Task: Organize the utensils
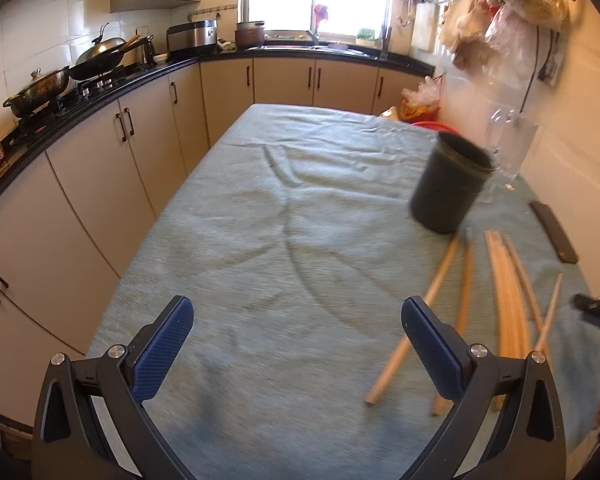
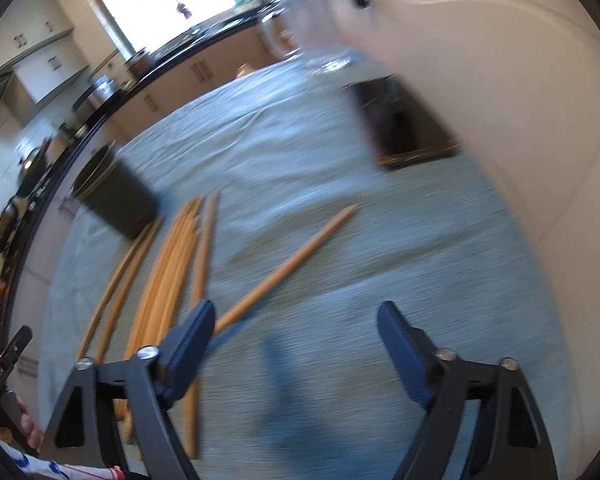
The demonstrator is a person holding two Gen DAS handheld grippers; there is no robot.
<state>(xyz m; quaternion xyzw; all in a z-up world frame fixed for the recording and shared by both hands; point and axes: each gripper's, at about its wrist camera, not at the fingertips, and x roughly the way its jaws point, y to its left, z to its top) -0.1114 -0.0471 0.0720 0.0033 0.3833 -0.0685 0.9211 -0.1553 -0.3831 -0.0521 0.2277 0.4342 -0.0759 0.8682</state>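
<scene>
Several wooden chopsticks (image 1: 508, 300) lie loose on the blue-green tablecloth (image 1: 280, 220), right of my left gripper (image 1: 298, 316), which is open and empty above the cloth. A dark round holder cup (image 1: 450, 184) stands upright beyond the chopsticks. In the right wrist view the chopsticks (image 2: 172, 264) lie in a row at left, one chopstick (image 2: 288, 264) apart and slanted. The cup (image 2: 114, 196) stands at their far end. My right gripper (image 2: 296, 320) is open and empty, its left finger over the near ends of the chopsticks.
A flat dark object (image 2: 408, 124) lies on the cloth near the wall; it also shows in the left wrist view (image 1: 552, 232). Clear glassware (image 1: 512, 140) stands behind the cup. Kitchen counter with woks (image 1: 96, 60) runs along the left.
</scene>
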